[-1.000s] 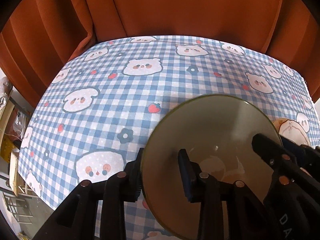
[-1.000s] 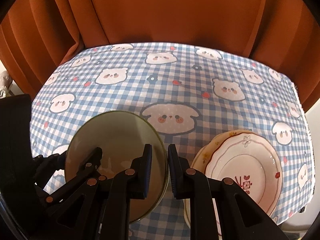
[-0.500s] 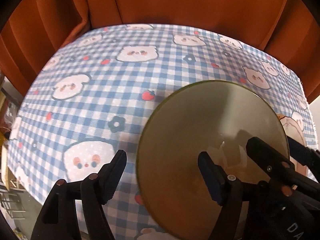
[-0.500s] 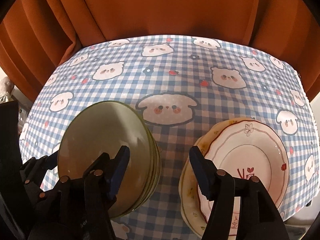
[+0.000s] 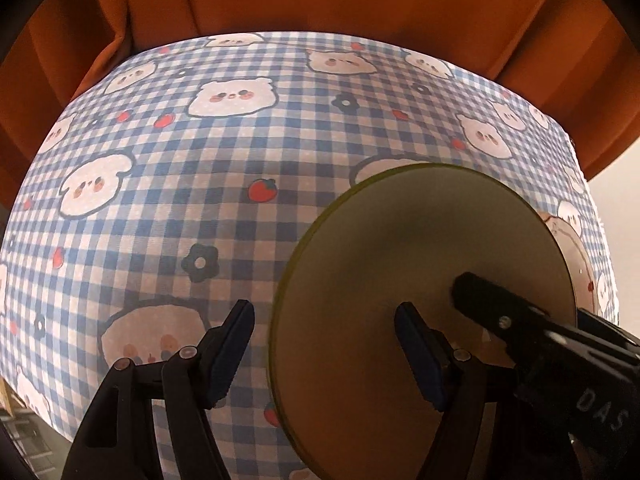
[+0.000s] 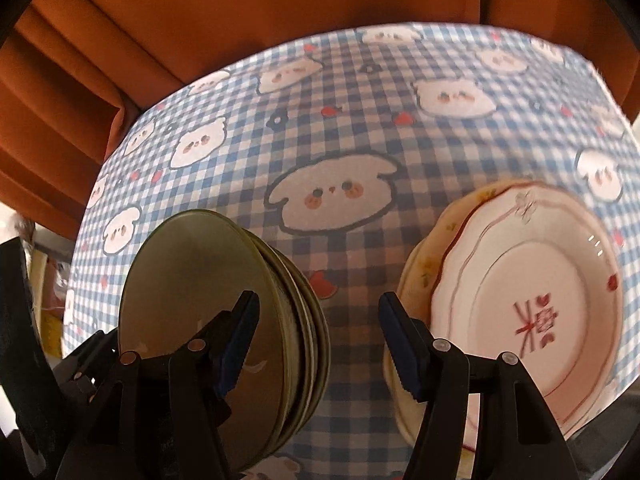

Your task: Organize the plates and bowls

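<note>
In your left wrist view, your left claw (image 5: 324,352) now stands spread wide, with one finger outside the rim of the green bowls (image 5: 424,300) and the other finger over the inside. One second ago this claw was pinching that rim; half a second ago it was already opening. So I judge you have released the bowl, and it now rests on its own. The counter (image 5: 240,152), covered with blue checked cloth with bear faces, is bare on the left of the bowls. A finger of your right claw (image 5: 500,312) reaches in from the right, above the inside of the top bowl, and it touches nothing that I can see.

In your right wrist view, your right claw (image 6: 320,336) is also spread wide and it holds nothing. One second ago its fingers were almost pressed together; now one finger is in front of the green bowls (image 6: 192,280) and the other is in front of the plates (image 6: 520,300). The bowls make one nested stack, several rims showing one inside the other, and nothing lies in the top bowl. The plates make a second stack beside them: a white plate with a red mark lies on a cream plate with small flowers. The two stacks are near but apart. It seems the sorting is mostly done.
</note>
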A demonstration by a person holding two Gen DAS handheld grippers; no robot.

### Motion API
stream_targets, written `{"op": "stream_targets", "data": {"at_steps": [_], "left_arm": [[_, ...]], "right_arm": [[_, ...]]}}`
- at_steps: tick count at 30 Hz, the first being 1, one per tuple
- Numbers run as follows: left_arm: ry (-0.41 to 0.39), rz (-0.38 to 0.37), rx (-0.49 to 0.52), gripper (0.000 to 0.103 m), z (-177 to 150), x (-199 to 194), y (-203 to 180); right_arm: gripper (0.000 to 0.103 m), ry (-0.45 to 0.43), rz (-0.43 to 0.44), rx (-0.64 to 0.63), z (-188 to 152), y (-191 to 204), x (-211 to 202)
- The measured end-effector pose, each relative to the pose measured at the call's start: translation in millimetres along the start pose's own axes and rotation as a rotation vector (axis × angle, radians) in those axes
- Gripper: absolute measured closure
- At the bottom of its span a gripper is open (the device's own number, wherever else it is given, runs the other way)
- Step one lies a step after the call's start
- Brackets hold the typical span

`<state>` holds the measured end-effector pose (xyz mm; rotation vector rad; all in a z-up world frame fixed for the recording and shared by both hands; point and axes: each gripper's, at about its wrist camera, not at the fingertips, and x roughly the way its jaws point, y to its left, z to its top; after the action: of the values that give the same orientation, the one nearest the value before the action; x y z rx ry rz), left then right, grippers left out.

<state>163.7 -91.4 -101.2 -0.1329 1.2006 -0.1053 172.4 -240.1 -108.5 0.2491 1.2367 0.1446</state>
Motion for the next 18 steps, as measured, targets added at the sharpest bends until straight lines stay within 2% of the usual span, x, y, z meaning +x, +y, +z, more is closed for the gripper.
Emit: {"op": "stream_targets", "data": {"at_steps": [3,7,9,11,14,18], "left_arm": [[0.003,0.007,0.025,0.030,1.0,-0.3,-1.9],[0.001,0.027,0.073,0.031,0.3,-1.2,-6.6],[0.003,0.035,0.084,0.031,0.6,-1.1,-7.6],[0.005,0.040,0.093,0.034,0.8,-1.5,-8.8],[0.002,0.027,0.121,0.046,-0.1,-3.5,-15.6],[0.007,0.010,0.102,0.046,0.0,-4.2,-12.6]], "right_arm": [[0.043,0.026,0.032,0.033,-0.1,-1.4,6.5],[0.058,0.053,0.075,0.047,-0.1,0.4,13.2],[0.062,0.071,0.111,0.068,-0.5,-1.8,16.7],[0.063,0.072,0.126,0.069,-0.8,-2.5,16.9],[0.063,0.068,0.125,0.062,-1.3,-0.7,16.4],[0.062,0.069,0.117,0.063,-1.7,-0.3,15.8]]}}
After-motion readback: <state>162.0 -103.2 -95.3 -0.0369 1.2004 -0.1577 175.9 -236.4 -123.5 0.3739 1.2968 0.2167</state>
